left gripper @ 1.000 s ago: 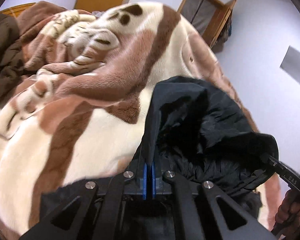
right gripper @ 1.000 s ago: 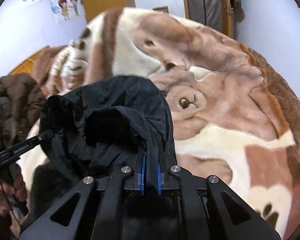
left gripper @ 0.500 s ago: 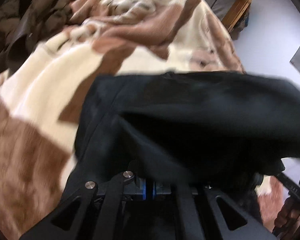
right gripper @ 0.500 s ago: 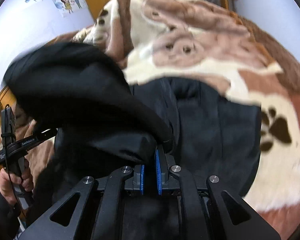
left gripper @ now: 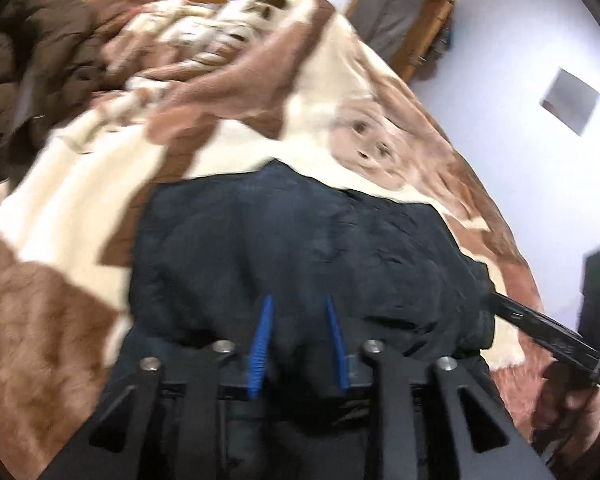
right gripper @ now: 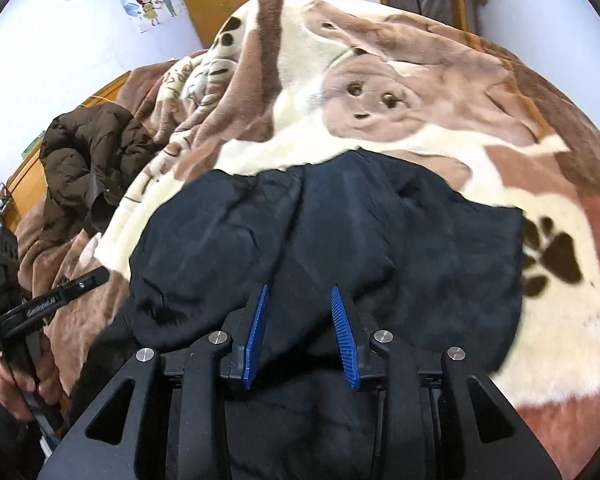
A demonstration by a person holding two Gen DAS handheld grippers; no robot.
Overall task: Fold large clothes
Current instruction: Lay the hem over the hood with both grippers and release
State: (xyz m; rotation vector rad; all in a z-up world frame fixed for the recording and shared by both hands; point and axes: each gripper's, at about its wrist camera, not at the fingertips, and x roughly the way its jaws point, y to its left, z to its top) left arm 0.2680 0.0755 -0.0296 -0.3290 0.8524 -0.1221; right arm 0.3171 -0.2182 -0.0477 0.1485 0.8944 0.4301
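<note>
I judge one fold is just laid: the black jacket [right gripper: 332, 240] lies doubled on the bed's plush blanket [right gripper: 420, 92], its far edge running from ten to two o'clock ahead of me. My right gripper [right gripper: 298, 312] is released, blue pads spread with nothing between them, low over the near hem. My left gripper [left gripper: 298, 332] is likewise released, over the same hem. The next move, as I read it, calls for a fresh grasp on a side edge, at about three o'clock, to carry it across. There is open blanket at twelve and at three o'clock. At nine to ten o'clock a brown coat [right gripper: 88, 148] lies heaped, well apart from the jacket.
</note>
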